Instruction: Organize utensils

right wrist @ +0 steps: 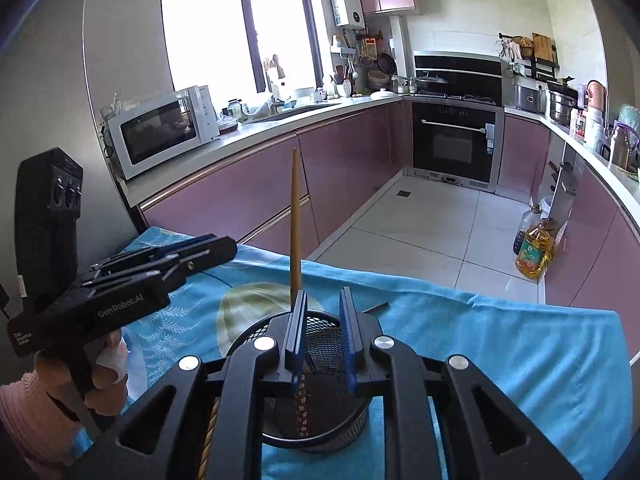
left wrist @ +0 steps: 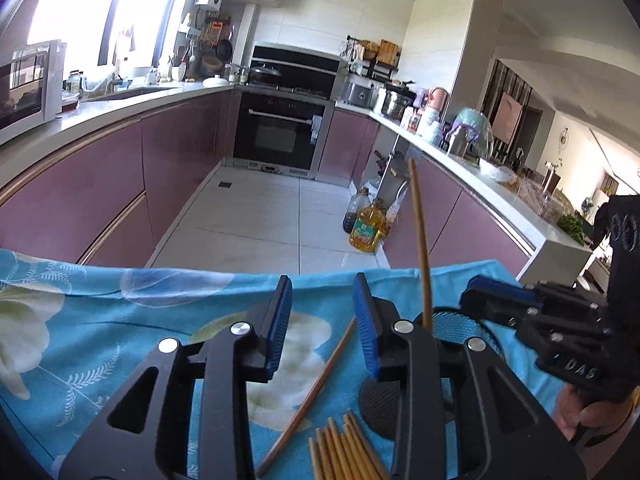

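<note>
One pale wooden chopstick stands upright in the black mesh holder, slim and straw-coloured, its blunt end high above the rim. Down inside the mesh there's a dark stick with a small flower pattern, standing too. The holder sits on the blue floral cloth, right under the right gripper; its blue-padded fingers are spread apart with nothing between them, the left pad just beside the upright chopstick, though contact is hard to judge.

Over on the left wrist view, the left gripper is parted as well, empty. Below it a darker reddish-brown chopstick lies loose on the cloth, and a bundle of pale chopsticks lies beside it, cut off by the bottom edge. The gripper body covers most of the holder here; only a slice of mesh shows. A twisted rope-like thing at the right camera's lower edge is too hidden to name.
</note>
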Action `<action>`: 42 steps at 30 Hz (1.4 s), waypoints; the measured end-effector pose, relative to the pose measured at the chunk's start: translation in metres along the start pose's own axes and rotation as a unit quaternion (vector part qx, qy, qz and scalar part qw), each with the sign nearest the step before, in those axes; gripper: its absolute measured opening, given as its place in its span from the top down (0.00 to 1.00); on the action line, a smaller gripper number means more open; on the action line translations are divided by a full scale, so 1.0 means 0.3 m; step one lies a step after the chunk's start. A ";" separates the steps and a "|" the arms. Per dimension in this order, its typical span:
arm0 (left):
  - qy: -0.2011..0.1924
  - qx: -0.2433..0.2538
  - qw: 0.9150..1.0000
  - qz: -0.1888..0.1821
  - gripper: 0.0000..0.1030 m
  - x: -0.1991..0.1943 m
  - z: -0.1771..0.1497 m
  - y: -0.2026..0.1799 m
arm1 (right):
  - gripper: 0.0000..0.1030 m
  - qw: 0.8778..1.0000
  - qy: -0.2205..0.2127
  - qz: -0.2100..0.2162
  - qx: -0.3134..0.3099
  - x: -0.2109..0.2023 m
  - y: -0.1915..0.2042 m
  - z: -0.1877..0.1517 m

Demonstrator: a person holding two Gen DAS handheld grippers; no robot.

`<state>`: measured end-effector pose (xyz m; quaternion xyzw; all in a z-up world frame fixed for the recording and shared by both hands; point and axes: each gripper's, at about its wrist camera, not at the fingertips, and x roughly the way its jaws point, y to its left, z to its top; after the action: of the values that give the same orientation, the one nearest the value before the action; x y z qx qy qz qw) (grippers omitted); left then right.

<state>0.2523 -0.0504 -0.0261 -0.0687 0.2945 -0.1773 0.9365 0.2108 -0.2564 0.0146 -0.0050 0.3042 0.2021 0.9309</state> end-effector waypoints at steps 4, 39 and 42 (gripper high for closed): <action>0.070 0.033 0.997 0.015 0.70 0.103 -0.056 0.026 | 0.77 1.000 -0.007 -0.002 -0.006 -0.018 0.018 -0.004; 0.165 0.116 0.978 0.046 0.67 0.308 -0.181 -0.045 | 0.60 0.999 -0.001 -0.013 -0.044 -0.044 0.102 -0.062; 0.163 0.135 0.975 0.061 0.64 0.305 -0.191 -0.063 | 0.60 0.999 -0.001 -0.013 -0.044 -0.045 0.102 -0.062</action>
<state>0.2836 -0.1034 -0.1166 0.1066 0.4202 -0.1665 0.8856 0.1788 -0.2358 0.0104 -0.0501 0.2937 0.2033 0.9327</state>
